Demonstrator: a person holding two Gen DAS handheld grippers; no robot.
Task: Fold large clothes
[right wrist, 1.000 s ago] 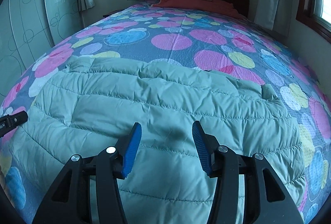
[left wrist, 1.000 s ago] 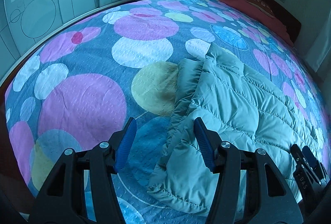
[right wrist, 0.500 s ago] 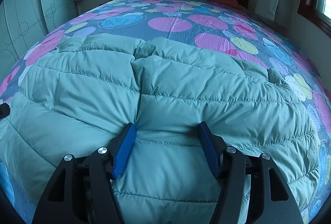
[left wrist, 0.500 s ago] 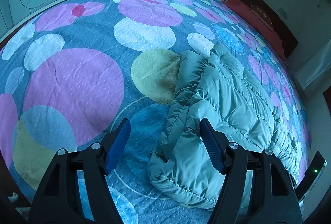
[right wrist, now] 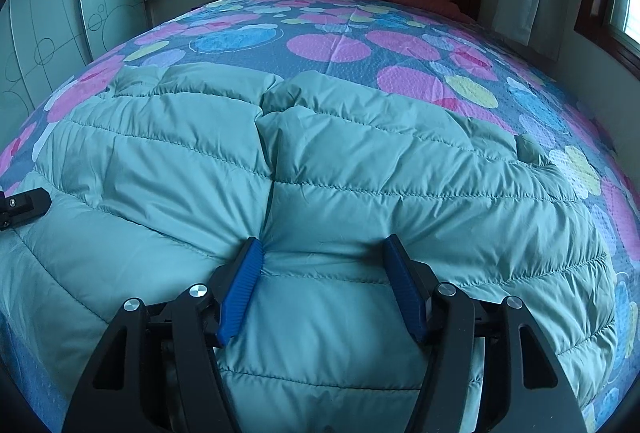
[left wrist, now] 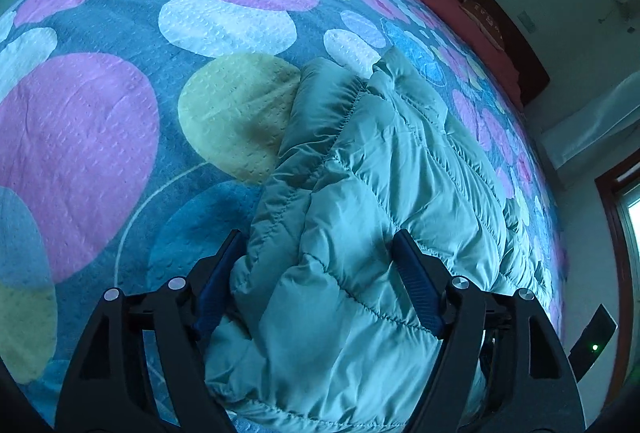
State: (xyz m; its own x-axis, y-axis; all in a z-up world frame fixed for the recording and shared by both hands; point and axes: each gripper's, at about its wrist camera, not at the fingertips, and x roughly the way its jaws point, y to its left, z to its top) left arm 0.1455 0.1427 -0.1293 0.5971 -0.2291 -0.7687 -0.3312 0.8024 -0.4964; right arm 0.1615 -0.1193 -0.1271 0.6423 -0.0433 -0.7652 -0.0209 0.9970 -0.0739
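change: both tools now lower, onto jacket (right wrist: 360, 173) on bed (left wrist: 100, 153) | left tool (left wrist: 316, 281) apart, astride jacket edge | right tool (right wrist: 324, 281) apart, pressing jacket middle | meaning: grasp for fold is near

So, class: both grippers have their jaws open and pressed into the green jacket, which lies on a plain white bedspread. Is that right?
One slip: the bedspread is not plain white. It is blue with pink, yellow and white circles, as the right wrist view shows. The rest holds: the left gripper and right gripper are open against the jacket.
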